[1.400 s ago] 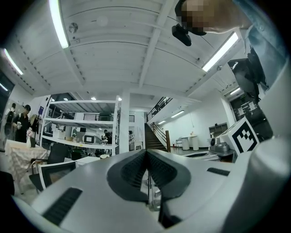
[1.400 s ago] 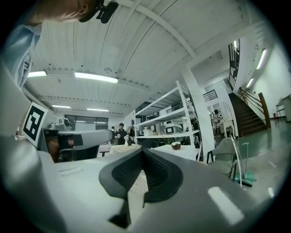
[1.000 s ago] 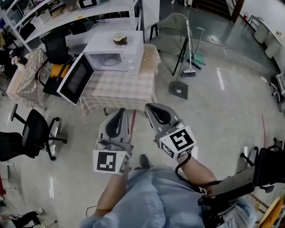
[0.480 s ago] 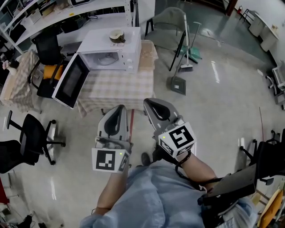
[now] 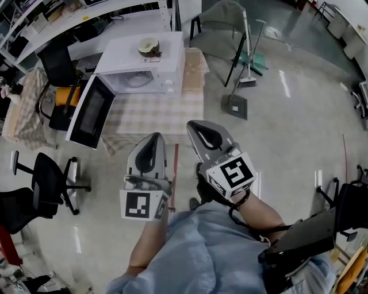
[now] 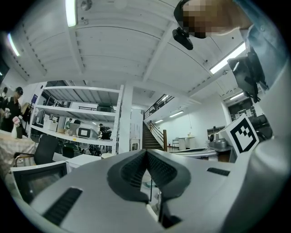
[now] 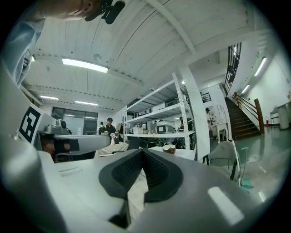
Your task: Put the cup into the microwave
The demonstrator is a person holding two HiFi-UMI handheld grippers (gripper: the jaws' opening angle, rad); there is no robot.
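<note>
A white microwave (image 5: 141, 63) stands on a checked-cloth table (image 5: 155, 115), its door (image 5: 91, 112) swung wide open to the left. The cup (image 5: 149, 46), a brownish bowl-like one, sits on the microwave's roof; it also shows small in the right gripper view as the cup (image 7: 169, 148). My left gripper (image 5: 153, 138) and right gripper (image 5: 195, 125) are side by side over the floor, short of the table's near edge, pointing towards it. Both are shut with nothing between the jaws, seen also at the left gripper (image 6: 146, 152) and the right gripper (image 7: 142, 152).
Two black office chairs (image 5: 40, 184) stand at the left of the table. A broom and dustpan (image 5: 234, 106) lean at its right, with a grey chair (image 5: 221, 17) behind. Shelving (image 5: 86, 14) runs along the back. People stand far off by the shelves.
Both grippers and the head view have moved closer to the table; the microwave sits slightly lower and larger in view. The jaws stay shut.
</note>
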